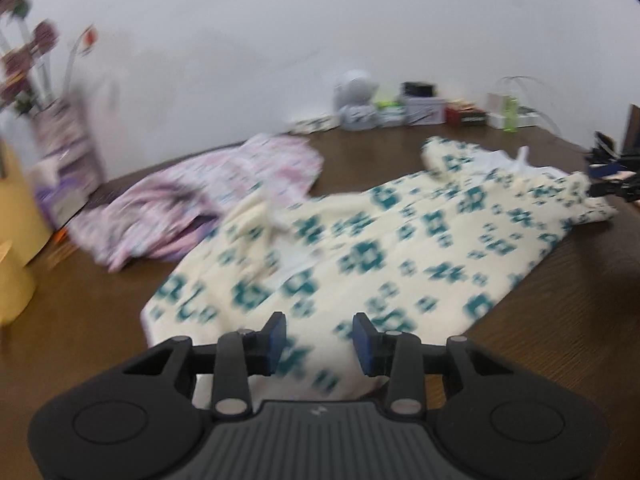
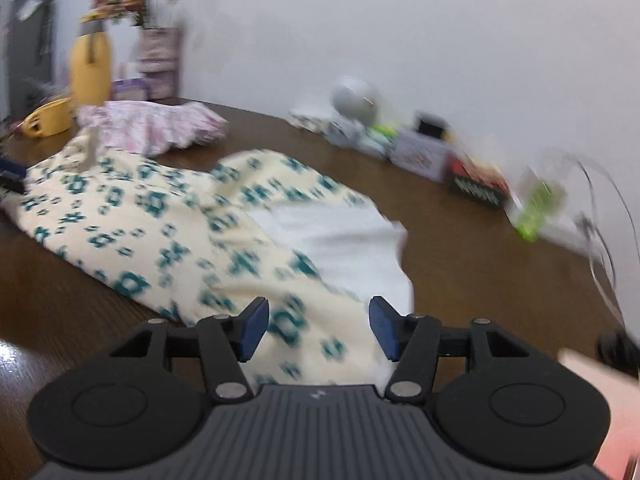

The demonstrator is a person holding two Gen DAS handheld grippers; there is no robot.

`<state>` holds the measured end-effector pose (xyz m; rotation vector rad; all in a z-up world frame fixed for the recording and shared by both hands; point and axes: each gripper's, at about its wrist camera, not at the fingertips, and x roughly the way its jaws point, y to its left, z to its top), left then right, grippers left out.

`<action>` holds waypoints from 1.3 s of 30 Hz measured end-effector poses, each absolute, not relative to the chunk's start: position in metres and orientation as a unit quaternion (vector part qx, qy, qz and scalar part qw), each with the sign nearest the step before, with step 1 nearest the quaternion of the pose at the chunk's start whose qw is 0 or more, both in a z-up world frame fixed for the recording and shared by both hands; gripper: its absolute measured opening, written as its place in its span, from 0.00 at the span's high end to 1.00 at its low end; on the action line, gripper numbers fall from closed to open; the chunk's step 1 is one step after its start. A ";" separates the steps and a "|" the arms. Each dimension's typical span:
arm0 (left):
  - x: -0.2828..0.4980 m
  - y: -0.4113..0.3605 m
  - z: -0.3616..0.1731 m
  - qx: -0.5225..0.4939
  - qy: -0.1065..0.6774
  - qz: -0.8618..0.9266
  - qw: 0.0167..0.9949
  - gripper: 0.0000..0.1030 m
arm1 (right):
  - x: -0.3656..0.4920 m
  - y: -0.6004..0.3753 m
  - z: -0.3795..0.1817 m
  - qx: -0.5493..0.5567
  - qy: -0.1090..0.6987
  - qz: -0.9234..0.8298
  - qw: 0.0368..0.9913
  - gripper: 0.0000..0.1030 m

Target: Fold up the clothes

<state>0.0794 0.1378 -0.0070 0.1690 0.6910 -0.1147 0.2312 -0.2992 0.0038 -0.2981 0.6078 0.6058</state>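
A cream garment with teal patterns [image 1: 360,248] lies spread across the brown table [image 1: 88,312], with a white inner part showing [image 2: 340,236]. My left gripper [image 1: 320,340] hovers open over the garment's near edge, nothing between its blue pads. My right gripper [image 2: 316,328] is open too, above the other end of the same garment [image 2: 168,216], close to the white lining. The right gripper shows at the far right of the left wrist view [image 1: 612,178]. A pink and purple patterned garment [image 1: 200,200] lies crumpled behind the cream one, also visible from the right wrist [image 2: 156,124]. Both views are motion-blurred.
Along the wall stand a grey round object [image 1: 358,98], small boxes [image 1: 424,110] and a green bottle [image 2: 538,208]. A yellow vase [image 2: 90,68] with flowers, a yellow container [image 1: 16,216] and a purple box [image 1: 68,160] sit at the left. Thin wires [image 2: 608,220] loop at the right.
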 end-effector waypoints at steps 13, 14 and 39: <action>0.081 0.148 -0.022 0.082 0.371 -0.047 0.924 0.67 | 0.247 -0.298 -0.013 -0.171 0.345 0.317 0.866 1.00; 0.081 0.146 -0.022 0.086 0.371 -0.046 0.924 0.67 | 0.251 -0.298 -0.014 -0.179 0.344 0.312 0.867 1.00; 0.055 0.145 -0.007 0.082 0.335 -0.043 0.938 0.49 | 0.222 -0.254 0.027 -0.153 0.238 0.347 0.894 0.63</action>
